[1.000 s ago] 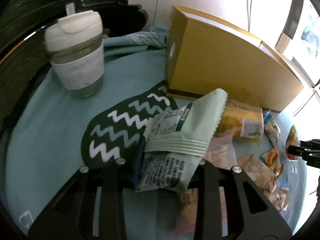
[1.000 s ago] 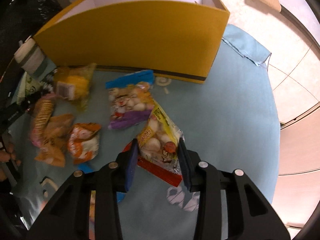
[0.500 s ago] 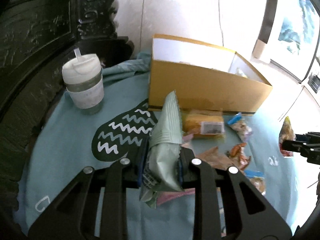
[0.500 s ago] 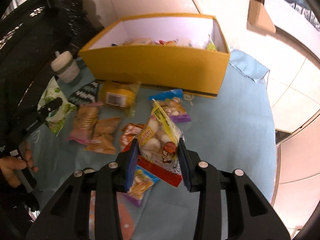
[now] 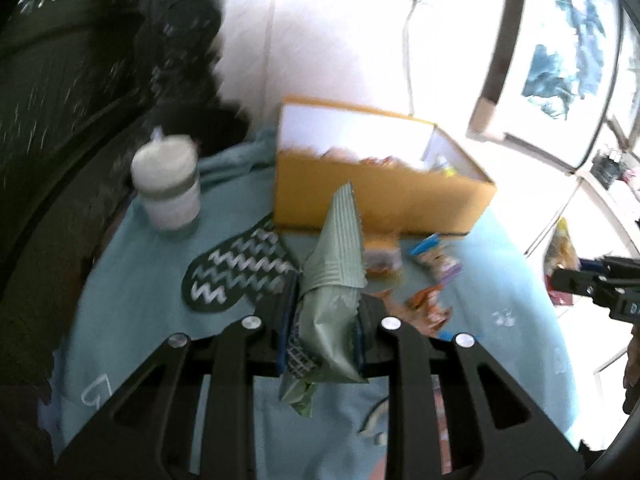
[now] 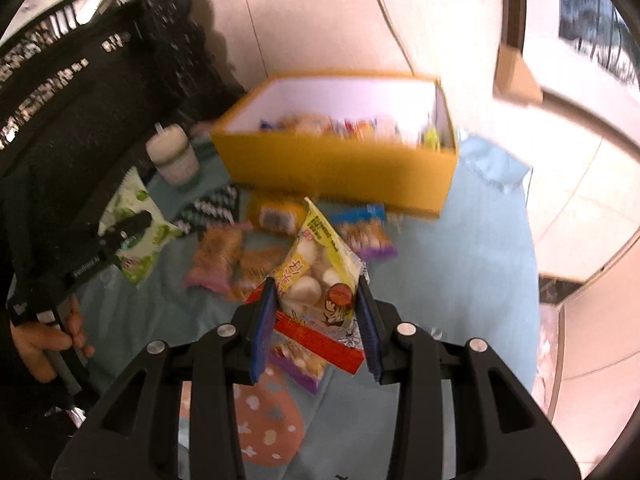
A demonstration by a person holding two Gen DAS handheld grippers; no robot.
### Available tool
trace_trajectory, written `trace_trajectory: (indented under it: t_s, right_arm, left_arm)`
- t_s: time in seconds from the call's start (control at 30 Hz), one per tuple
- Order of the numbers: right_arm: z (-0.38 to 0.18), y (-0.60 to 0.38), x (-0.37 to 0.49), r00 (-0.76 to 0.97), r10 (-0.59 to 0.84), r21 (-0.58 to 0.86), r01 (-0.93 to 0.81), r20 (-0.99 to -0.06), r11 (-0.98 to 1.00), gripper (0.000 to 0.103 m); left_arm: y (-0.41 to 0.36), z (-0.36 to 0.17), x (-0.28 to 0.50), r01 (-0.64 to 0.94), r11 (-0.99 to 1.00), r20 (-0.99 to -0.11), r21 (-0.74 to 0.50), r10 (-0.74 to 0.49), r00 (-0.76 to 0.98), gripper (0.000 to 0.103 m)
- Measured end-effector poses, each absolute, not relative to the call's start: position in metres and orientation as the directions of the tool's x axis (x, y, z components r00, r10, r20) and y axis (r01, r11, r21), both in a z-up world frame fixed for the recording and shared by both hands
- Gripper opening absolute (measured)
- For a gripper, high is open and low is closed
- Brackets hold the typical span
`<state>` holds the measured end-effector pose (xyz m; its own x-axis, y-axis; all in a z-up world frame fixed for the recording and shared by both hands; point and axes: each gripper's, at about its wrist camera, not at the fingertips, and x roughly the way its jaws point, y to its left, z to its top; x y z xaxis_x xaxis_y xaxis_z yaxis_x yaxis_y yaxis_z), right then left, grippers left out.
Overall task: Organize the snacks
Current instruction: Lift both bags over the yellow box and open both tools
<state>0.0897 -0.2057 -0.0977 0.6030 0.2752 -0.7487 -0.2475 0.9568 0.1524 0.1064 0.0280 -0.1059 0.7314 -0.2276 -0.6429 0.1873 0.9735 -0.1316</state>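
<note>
A pale green snack pouch (image 5: pixel 334 280) is clamped between the pads of the left claw (image 5: pixel 322 340), its crimped top edge standing up ahead of the fingers and its lower end hanging crumpled below them; the jaws were closing tighter on it over the last second. Fine print on the pouch is too blurred to be read. A clear-and-yellow packet of white round snacks (image 6: pixel 320 280) is gripped by the right claw (image 6: pixel 316 320), held clear of the worktop (image 6: pixel 460 260) with its red bottom strip hanging below the blue pads; red characters and a cartoon figure are printed on it, but the wording cannot be made out. Ahead of both claws an open yellow box (image 6: pixel 336 164) is seen, already holding several wrappers. Between the claws and the box, loose snack packets (image 6: pixel 224 256) lie scattered on the light blue cloth. To the left of the box a white lidded cup (image 5: pixel 168 184) stands beside a dark zigzag-patterned mitt (image 5: pixel 240 276).
</note>
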Motion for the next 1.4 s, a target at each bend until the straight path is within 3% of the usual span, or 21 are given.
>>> trace_trajectory:
  t_s: [0.43,0.77,1.03,1.07,1.13,1.17,1.2,1.4]
  right_arm:
    - [0.040,-0.209,0.121,0.766,0.299,0.089,-0.304,-0.569,0.948,0.039]
    - [0.083,-0.210,0.187,0.787,0.276,0.054,-0.297,-0.551,0.953,0.039]
    - [0.081,-0.211,0.262,0.765,0.274,0.077,-0.283,-0.582,0.956,0.040]
    - [0.076,-0.212,0.275,0.753,0.283,0.093,-0.285,-0.594,0.954,0.040]
    - [0.064,-0.216,0.295,0.730,0.274,0.107,-0.267,-0.626,0.958,0.048]
    - [0.056,-0.217,0.303,0.725,0.254,0.102,-0.247,-0.640,0.964,0.060]
    - [0.050,-0.219,0.309,0.720,0.241,0.104,-0.230,-0.650,0.968,0.061]
    - [0.010,-0.233,0.309,0.688,0.217,0.113,-0.193,-0.693,0.975,0.062]
  left_arm:
    - [-0.037,0.010,0.141,0.321,0.940,-0.496,-0.115,-0.335,0.801,0.023]
    - [-0.058,0.043,0.208,0.319,0.946,-0.475,-0.054,-0.305,0.825,0.023]
    - [-0.065,0.041,0.283,0.285,0.958,-0.502,-0.025,-0.258,0.826,0.027]
    - [-0.066,0.037,0.292,0.282,0.959,-0.513,-0.026,-0.255,0.819,0.031]
    - [-0.066,0.025,0.312,0.279,0.959,-0.544,-0.037,-0.254,0.800,0.057]
    - [-0.066,0.018,0.321,0.269,0.962,-0.558,-0.038,-0.243,0.793,0.092]
    - [-0.064,0.010,0.328,0.243,0.969,-0.575,-0.031,-0.216,0.789,0.100]
    - [-0.049,-0.020,0.324,0.231,0.972,-0.614,-0.036,-0.204,0.762,0.100]
